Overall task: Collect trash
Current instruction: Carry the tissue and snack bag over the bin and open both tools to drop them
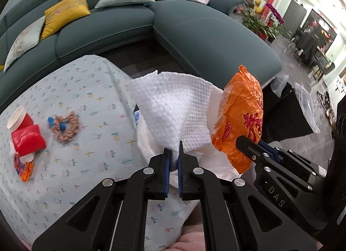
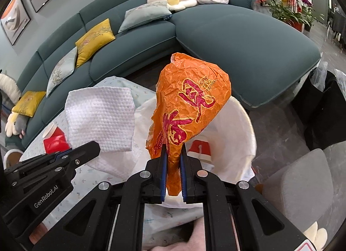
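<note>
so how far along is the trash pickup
Done: a red item lies in the white bag. In hand: left tool holds a paper towel, right tool an orange wrapper, both over the bag. Left: red cup, wrappers on the table.

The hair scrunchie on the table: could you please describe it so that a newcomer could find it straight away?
Start at the table with the pale patterned tablecloth in front of the teal sofa. On the cloth, just right of the red paper cup and folded red packet, lies the scrunchie. It is the only ring-shaped item there, fuzzy brownish pink with blue bits.
</note>
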A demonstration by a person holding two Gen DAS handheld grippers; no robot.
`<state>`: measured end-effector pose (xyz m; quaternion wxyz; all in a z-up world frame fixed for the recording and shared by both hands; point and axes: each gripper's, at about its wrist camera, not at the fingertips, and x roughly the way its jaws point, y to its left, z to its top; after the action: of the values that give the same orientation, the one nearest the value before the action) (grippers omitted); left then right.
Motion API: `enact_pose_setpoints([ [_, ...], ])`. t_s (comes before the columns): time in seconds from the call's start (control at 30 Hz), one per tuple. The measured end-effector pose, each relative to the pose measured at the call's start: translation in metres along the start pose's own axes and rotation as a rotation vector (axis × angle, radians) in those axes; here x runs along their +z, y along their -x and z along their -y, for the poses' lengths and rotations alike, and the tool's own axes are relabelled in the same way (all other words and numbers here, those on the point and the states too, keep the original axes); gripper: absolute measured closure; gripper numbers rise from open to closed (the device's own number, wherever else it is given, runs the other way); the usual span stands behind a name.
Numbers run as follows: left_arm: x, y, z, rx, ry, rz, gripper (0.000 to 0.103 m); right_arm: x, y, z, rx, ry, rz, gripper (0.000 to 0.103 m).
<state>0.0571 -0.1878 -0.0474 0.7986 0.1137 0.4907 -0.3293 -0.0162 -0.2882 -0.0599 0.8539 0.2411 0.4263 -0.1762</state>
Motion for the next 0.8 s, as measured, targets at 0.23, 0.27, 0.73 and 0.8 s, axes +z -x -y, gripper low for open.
enact_pose_setpoints([
  [0.23, 0.004, -0.012, 0.017, -0.016, -0.024, -0.029, 0.096, 0.001, -0.002, 0.013, -0.007, -0.02, -0.003, 0.092],
  [0.27, 0.005, -0.013, 0.019, -0.016, -0.026, -0.031, 0.096, 0.0, -0.002, 0.014, -0.008, -0.021, -0.003, 0.092],
  [0.73, 0.013, -0.008, 0.011, 0.001, 0.023, -0.001, 0.053, 0.004, -0.006, 0.02, -0.009, -0.031, 0.009, 0.07],
  [0.8, 0.012, -0.006, 0.008, 0.004, 0.032, 0.0, 0.052, 0.004, -0.005, 0.018, -0.01, -0.029, 0.012, 0.066],
])
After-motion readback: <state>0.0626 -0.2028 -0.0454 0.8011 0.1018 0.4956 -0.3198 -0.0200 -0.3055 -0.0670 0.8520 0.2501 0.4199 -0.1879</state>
